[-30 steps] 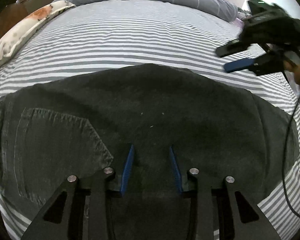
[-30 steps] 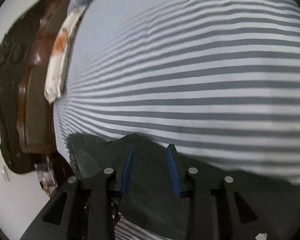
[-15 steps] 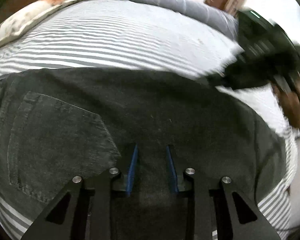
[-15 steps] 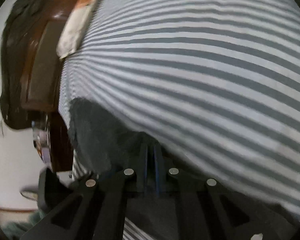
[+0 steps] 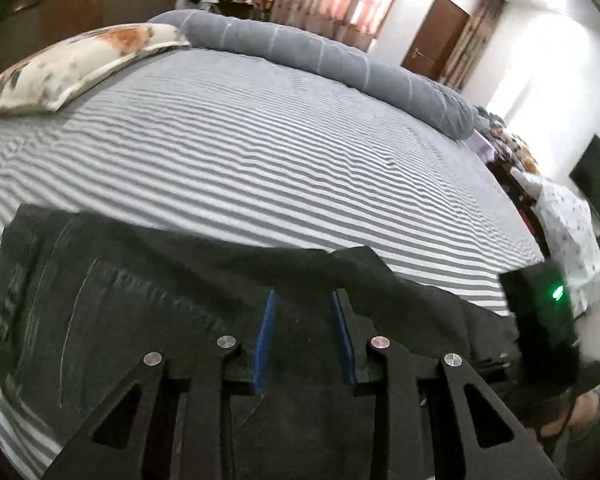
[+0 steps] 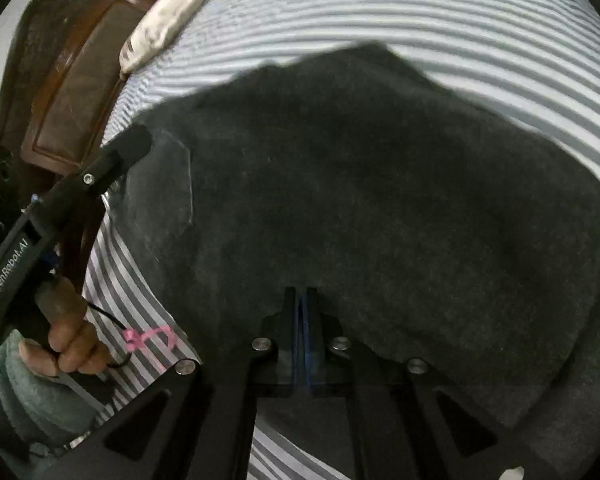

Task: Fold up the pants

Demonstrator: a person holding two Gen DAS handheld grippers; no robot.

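Dark grey denim pants (image 5: 140, 300) lie on the striped bed sheet (image 5: 260, 160), a back pocket showing at the left. My left gripper (image 5: 303, 294) stands over their near part. Its blue pads are a little apart, with a thick layer of the fabric between them. In the right wrist view the pants (image 6: 380, 180) fill the middle, and my right gripper (image 6: 302, 290) is shut on the cloth. The left gripper (image 6: 138, 140) reaches the pants' left edge near the pocket. The right tool's black body (image 5: 540, 312), with a green light, sits at the pants' right end.
A floral pillow (image 5: 80, 64) and a long grey bolster (image 5: 320, 56) lie along the far side of the bed. A brown wooden headboard (image 6: 72, 92) stands at the left. A person's hand (image 6: 72, 348) holds the left tool. Furniture and clutter (image 5: 560, 220) crowd the bed's right side.
The right gripper closed on the pants' edge and swung across over the pants. The left gripper rose and tilted up. The pants' far edge now bunches into a peak.
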